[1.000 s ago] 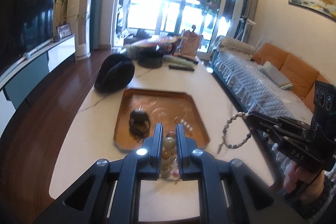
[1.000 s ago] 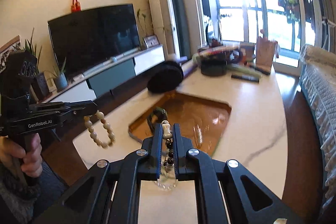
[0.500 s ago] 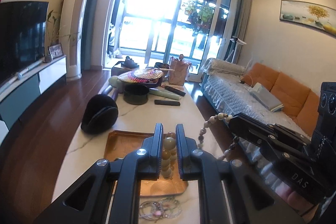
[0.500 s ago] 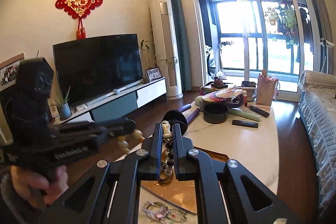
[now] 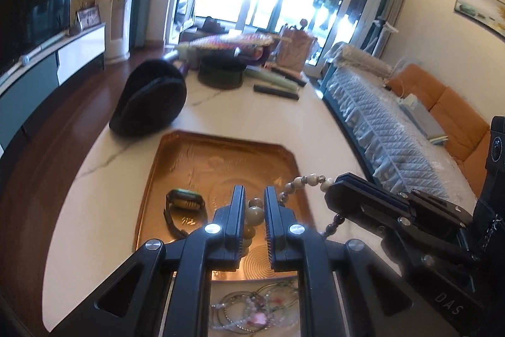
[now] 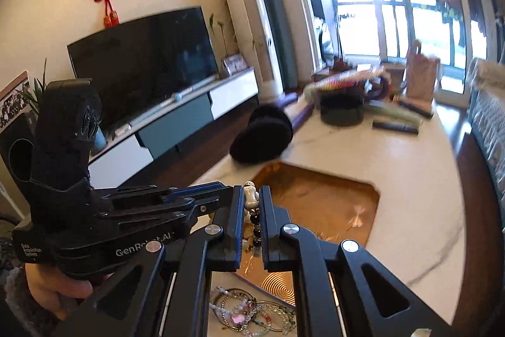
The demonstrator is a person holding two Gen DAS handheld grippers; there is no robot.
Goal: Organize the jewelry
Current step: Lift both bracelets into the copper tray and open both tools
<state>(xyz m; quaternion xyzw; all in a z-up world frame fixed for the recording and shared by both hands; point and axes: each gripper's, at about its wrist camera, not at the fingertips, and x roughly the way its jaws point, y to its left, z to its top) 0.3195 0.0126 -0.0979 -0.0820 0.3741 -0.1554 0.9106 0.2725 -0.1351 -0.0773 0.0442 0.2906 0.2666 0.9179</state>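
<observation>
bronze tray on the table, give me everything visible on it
The tray is a shallow rectangle with clipped corners, glossy copper-bronze, apparently metal, with embossed swirls and concentric rings. It lies flat on the white marble-look table. A dark watch lies inside it. Loose bangles sit just outside its near edge. A black pouch sits beyond the far edge.

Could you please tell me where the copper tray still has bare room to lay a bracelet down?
The copper tray is bare across its far half and right side, beyond the dark wristwatch lying near-left. The tangled pile of thin bracelets crowds the white marble table at the tray's near edge.
</observation>
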